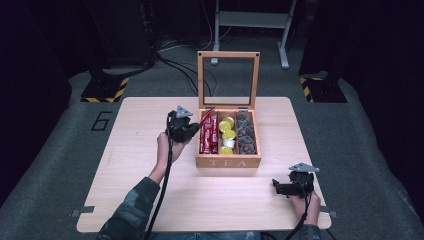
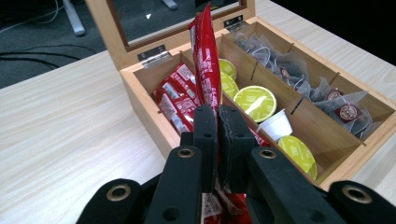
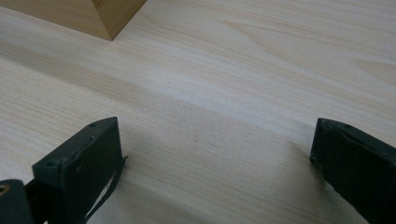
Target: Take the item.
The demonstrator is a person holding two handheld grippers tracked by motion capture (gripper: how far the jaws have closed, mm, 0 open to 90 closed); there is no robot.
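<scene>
High view: wooden box point(image 1: 228, 161) mid-table, lid up, front lettered "TEA"; "6" point(image 1: 102, 120) marked on floor, far left. Left gripper point(image 2: 218, 140) clamped on red sachet point(image 2: 205, 60), upright over box's left compartment. Sachet print unreadable. Right gripper point(image 3: 215, 154) near right, jaws wide apart above bare table point(image 3: 233, 70).

Bright tabletop, dark surroundings, soft focus

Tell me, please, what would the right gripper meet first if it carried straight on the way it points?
Probably bare table: the open right gripper points across it, and the tea box corner sits off to the side, though depth is unclear.
</scene>
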